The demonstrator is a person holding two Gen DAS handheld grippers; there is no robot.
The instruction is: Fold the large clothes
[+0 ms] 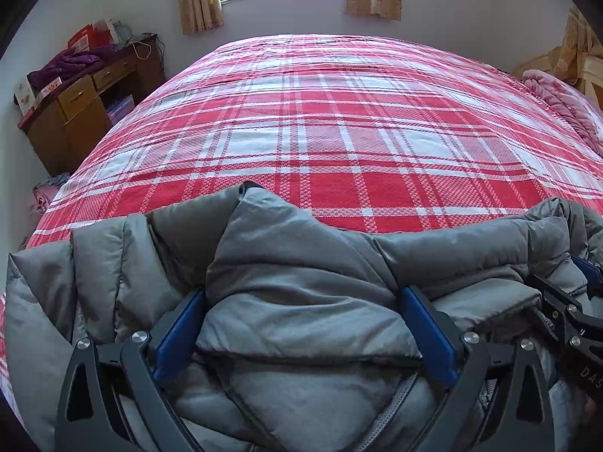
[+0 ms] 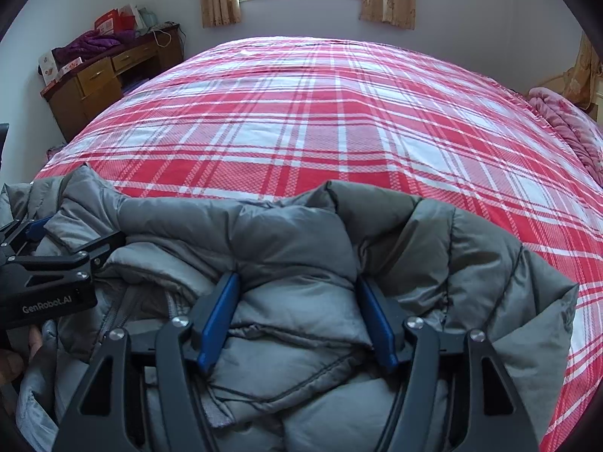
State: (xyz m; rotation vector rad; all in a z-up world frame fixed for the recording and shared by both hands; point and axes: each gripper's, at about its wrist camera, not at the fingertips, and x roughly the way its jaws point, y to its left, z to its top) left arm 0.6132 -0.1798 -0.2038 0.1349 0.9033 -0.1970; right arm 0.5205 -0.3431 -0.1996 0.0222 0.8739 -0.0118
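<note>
A grey quilted puffer jacket [image 1: 294,263] lies bunched at the near edge of the bed; it also fills the lower part of the right wrist view [image 2: 301,241]. My left gripper [image 1: 303,297] is open, its blue pads wide apart with a fold of the jacket between them. My right gripper [image 2: 297,282] is open too, with jacket fabric between its blue pads. The right gripper shows at the right edge of the left wrist view [image 1: 565,301]. The left gripper shows at the left edge of the right wrist view [image 2: 49,260].
The bed has a red and white plaid cover [image 1: 339,120] stretching away toward the window wall. A wooden desk [image 1: 83,98] with clothes and boxes stands at the far left. A pink quilt [image 1: 565,105] lies at the bed's right side.
</note>
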